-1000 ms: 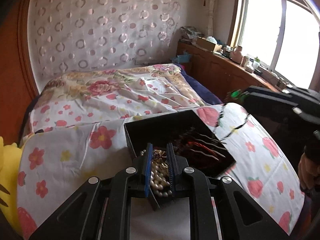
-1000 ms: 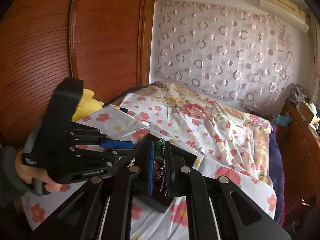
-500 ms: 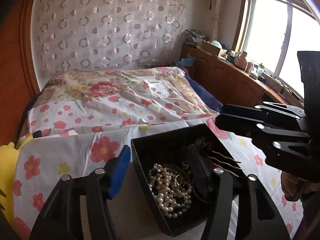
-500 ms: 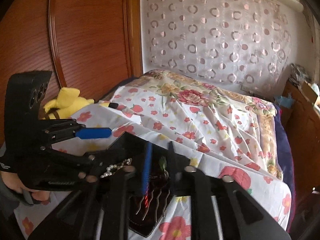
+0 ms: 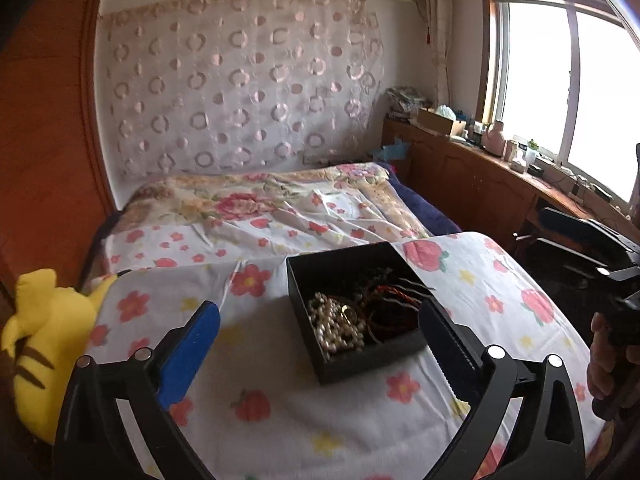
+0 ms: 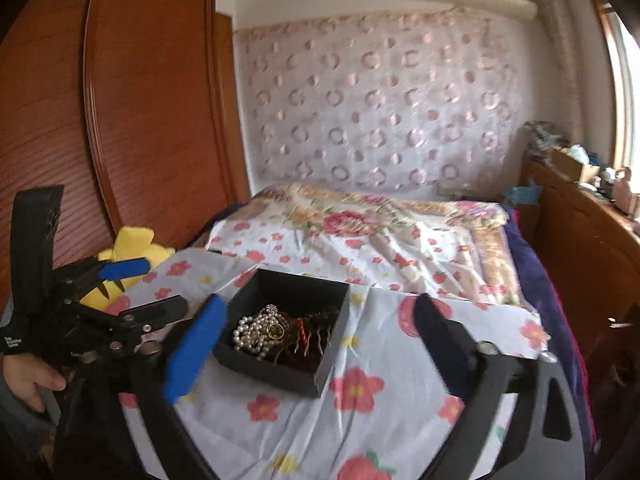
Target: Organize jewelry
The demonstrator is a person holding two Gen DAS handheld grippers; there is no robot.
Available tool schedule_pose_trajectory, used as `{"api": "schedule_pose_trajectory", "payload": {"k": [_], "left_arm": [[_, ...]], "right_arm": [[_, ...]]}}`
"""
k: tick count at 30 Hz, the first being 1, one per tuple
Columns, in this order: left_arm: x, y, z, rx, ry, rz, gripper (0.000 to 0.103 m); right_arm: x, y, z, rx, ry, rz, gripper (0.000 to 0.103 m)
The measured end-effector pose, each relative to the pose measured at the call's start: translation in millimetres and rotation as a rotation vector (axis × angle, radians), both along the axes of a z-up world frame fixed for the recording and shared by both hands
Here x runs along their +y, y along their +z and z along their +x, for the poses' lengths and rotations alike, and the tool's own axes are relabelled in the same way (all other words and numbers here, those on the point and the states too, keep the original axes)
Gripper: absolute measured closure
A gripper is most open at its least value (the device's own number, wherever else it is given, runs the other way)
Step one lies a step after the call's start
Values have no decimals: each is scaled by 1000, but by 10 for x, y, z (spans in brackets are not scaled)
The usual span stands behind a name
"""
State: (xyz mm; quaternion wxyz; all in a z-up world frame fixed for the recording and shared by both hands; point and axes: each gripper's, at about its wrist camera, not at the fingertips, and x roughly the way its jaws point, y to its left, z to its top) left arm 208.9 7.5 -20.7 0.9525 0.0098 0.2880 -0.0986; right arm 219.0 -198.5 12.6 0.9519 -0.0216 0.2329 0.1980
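Observation:
A black open box sits on a flowered cloth and holds a white pearl necklace, red cord bracelets and wavy hairpins. The box also shows in the right wrist view with the pearls at its left. My left gripper is open and empty, pulled back above the box's near side. My right gripper is open and empty, its fingers wide on either side of the box. The left gripper also shows at the left of the right wrist view.
The box stands on a small table under a flowered cloth, in front of a bed. A yellow plush toy lies at the left. A wooden wardrobe stands left; a cluttered wooden counter runs under the window at right.
Both grippers were shut on jewelry over the box. They have opened, left the pieces in the box, and drawn back and up.

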Motion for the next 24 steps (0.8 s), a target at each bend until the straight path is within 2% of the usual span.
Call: {"api": "schedule_pose_trajectory", "payload": {"k": [11,18,24], "left_arm": [[-47,235,-835,-58,60,33,7],[-44,270,-1304,-96,91,14,7],[-36,184,-1580,-98,131,28,7]], "right_arm": [[-212,149,-962,-78,-104,13,2],[-254,65,-1316,-73,-186,7,2],[-284,-47,-1513,-54,-181,51,2]]}}
